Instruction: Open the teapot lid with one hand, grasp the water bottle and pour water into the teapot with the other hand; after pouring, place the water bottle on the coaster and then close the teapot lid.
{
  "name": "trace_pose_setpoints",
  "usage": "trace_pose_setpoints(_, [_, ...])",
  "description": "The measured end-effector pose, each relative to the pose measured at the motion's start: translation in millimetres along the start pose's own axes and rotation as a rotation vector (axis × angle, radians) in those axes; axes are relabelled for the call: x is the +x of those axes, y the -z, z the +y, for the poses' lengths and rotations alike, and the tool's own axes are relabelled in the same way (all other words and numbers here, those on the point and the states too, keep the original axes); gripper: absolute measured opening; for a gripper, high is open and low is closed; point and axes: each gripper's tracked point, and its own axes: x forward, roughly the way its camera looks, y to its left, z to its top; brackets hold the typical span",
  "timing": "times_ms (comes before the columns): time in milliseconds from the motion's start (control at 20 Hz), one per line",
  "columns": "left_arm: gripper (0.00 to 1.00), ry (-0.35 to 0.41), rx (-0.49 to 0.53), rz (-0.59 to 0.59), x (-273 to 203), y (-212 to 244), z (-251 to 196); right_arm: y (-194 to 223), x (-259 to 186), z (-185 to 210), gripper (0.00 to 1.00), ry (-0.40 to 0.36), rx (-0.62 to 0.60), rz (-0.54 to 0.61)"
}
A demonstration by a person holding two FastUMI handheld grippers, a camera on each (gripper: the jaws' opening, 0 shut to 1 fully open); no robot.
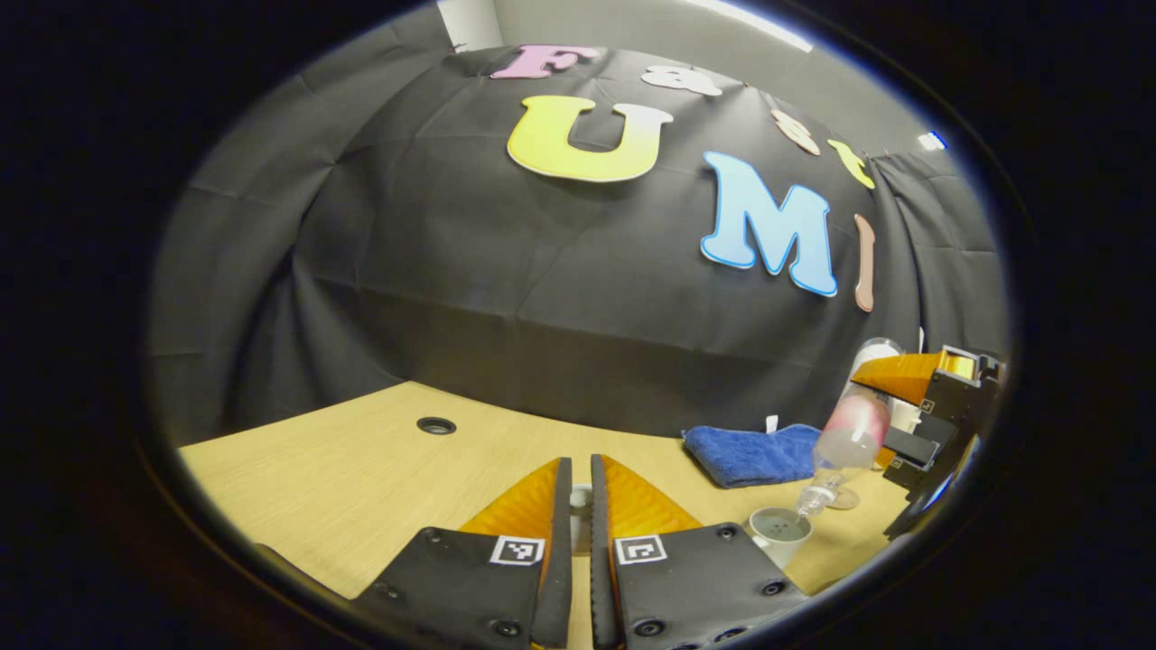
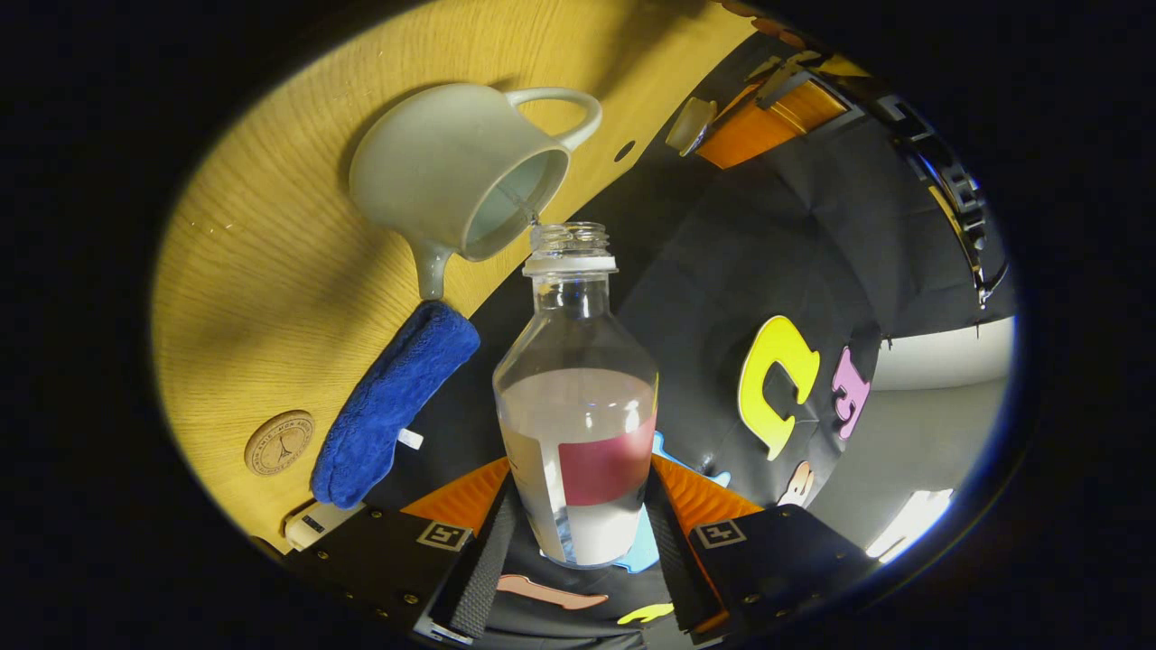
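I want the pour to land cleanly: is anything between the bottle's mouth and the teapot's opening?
Nothing visible does. In the right gripper view the clear plastic water bottle, uncapped, is tipped toward the open pale ceramic teapot, and the left gripper holds the small pale lid off to the side.

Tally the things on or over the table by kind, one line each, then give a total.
Teapot: 1
Teapot lid, held up by the left gripper: 1
Water bottle, tilted in the right gripper: 1
Blue cloth: 1
Round coaster: 1
Grippers: 2
Total: 7
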Motion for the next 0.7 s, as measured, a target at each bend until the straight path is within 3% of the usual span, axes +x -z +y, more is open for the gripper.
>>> trace_pose_setpoints(200, [0.15,-0.001,-0.001,0.002,-1,2,1,-3,1,-4,0.75,0.027,-0.030,-0.008])
trace_pose_setpoints(400, [0.15,-0.001,0.001,0.004,0,2,0,-1,-1,6,0.75,-0.007,0.053,0.001])
trace_pose_setpoints(700, [0.16,0.003,0.001,0.011,0,4,-3,0,-7,39,0.75,-0.151,0.420,0.046])
